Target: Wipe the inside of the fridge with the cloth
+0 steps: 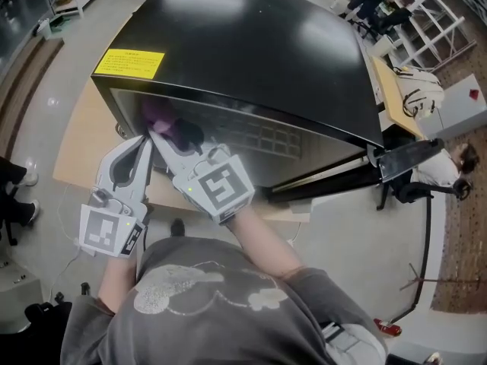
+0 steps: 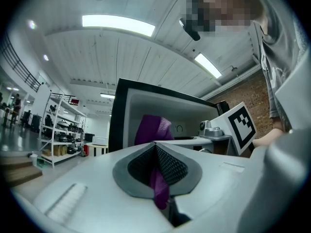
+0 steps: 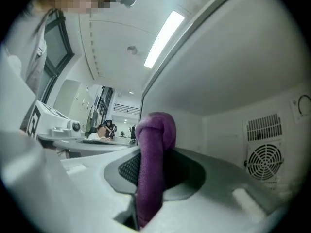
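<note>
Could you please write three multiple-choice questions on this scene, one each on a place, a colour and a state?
1. Where is the rectangular yellow label? A) on the black fridge's top B) inside it C) on its door
2. What colour is the soft cloth? A) white B) purple C) green
3. How do the fingers of the right gripper stand? A) open and empty B) shut on nothing C) shut on the cloth
Answers: 1 A, it lies on the top's corner; 2 B, purple in every view; 3 C, cloth runs between the closed fingers.
</note>
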`<state>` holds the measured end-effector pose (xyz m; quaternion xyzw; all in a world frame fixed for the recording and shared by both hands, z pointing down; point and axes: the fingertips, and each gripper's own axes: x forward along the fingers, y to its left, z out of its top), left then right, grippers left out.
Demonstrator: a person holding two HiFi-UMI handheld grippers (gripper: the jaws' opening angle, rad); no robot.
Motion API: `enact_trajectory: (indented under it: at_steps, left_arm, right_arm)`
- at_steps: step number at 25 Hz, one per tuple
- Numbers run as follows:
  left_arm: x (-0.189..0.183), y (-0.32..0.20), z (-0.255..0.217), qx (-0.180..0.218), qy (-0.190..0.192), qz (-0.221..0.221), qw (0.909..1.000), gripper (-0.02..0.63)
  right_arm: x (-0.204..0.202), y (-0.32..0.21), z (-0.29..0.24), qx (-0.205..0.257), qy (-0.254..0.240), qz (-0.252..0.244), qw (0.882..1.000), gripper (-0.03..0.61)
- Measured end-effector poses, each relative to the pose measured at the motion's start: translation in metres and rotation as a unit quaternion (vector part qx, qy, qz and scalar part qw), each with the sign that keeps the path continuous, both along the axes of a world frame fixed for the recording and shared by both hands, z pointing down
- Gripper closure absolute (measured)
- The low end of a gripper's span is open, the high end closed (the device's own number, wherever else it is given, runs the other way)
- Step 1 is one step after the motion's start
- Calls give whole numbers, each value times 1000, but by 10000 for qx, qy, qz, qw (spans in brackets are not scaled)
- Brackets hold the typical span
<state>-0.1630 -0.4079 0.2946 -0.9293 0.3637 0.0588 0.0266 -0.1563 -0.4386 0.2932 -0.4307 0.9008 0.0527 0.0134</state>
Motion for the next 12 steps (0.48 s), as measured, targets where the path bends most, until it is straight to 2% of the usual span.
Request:
enact_trajectory:
  at_steps: [3, 7, 12]
  left_arm:
    - [-2, 4, 12, -219, -13, 33, 9998, 597]
    - [-3, 2, 24, -320, -138, -47, 9994, 597]
    - [16, -7, 25, -167, -371, 130, 9991, 597]
  right_arm:
    - [12, 9, 6, -234, -238, 92, 9994, 503]
    - [25, -1, 19, -356, 46, 425, 9985, 503]
    - [33, -10, 26, -384, 365, 757, 9957, 503]
